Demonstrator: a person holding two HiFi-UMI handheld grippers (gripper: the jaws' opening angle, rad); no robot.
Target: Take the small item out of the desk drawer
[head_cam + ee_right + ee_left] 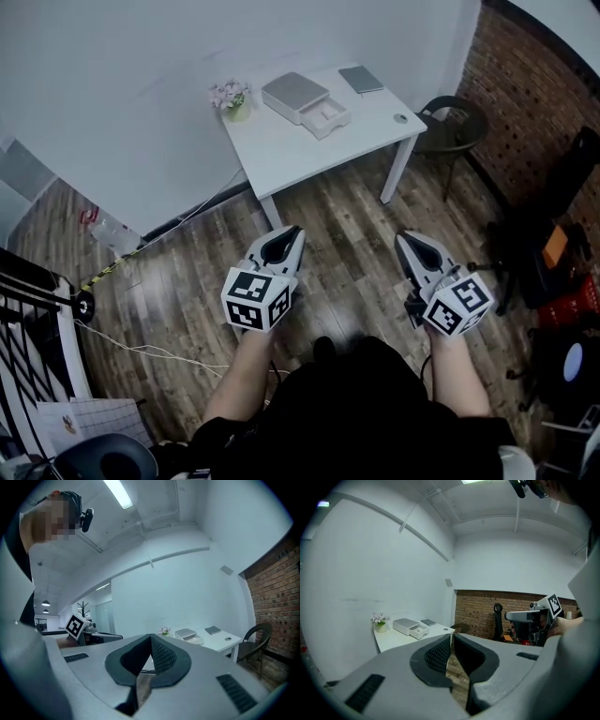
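The drawer (326,116) of the desktop unit (294,94) was seen pulled out on the white desk (281,155), well ahead of both grippers; contents couldn't be made out. L gripper (287,234) & R gripper (405,239) were held side by side, jaws closed tip to tip, nothing btwn them. Flowers (230,96) were set left of the unit.

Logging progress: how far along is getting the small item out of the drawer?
Done: the drawer on the white desk stands open. In hand: nothing; left tool and right tool are shut, empty, short of the desk. Left: reach in, grasp, lift out.
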